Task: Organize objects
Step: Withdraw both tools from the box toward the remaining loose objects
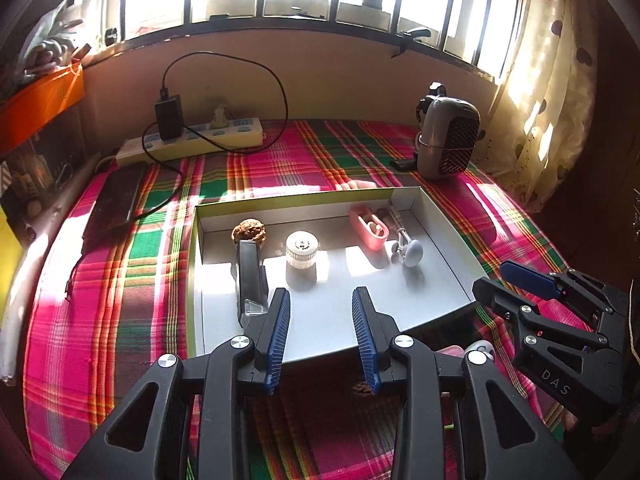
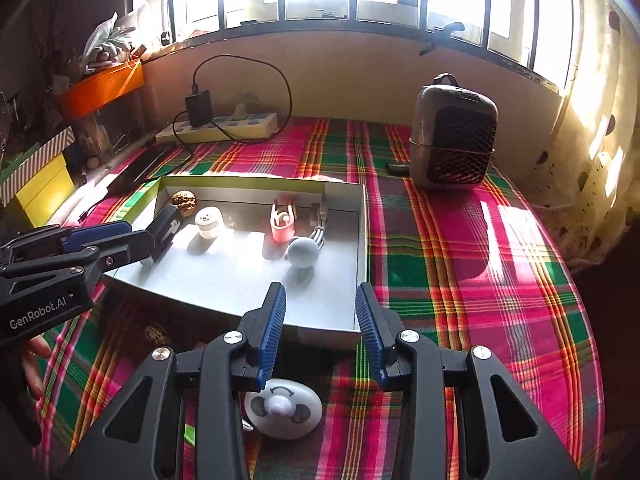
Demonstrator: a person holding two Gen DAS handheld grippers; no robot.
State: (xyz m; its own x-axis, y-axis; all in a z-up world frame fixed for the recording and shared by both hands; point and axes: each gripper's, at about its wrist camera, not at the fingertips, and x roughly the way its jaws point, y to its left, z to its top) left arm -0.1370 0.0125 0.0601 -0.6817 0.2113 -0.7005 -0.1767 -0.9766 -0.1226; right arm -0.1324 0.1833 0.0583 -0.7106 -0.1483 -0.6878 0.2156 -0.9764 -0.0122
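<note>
The left gripper [image 1: 321,316] hangs over the near edge of the shallow white box [image 1: 448,236], its blue pads parted with nothing between them; the right gripper [image 2: 321,312] stands likewise spread and empty over the box's near right corner. Nearest of all, below the right gripper on the plaid cloth [image 2: 460,240], lies a round white dial-shaped object [image 2: 283,408] with a pale knob, outside the box; only the right wrist view shows it whole, while the left view catches just a sliver. Inside the box, just beyond the left gripper's left pad, a long black stapler-like object [image 1: 251,276] lies with its long axis running from near to far, its far end touching a brown walnut [image 1: 249,233]. Beside it, a small white jar [image 1: 302,249] stands upright. Farther right, a pink case [image 1: 369,227] lies tilted toward the far right corner, and a grey round-headed item [image 1: 412,253] with a white cable rests near it. Beyond the box, a power strip [image 1: 196,140] lies along the wall, and a grey heater [image 1: 448,140] stands at the far right. The left view shows the right gripper from the side; the right view shows the left one, with fingers of a hand [image 2: 34,360] below it.
</note>
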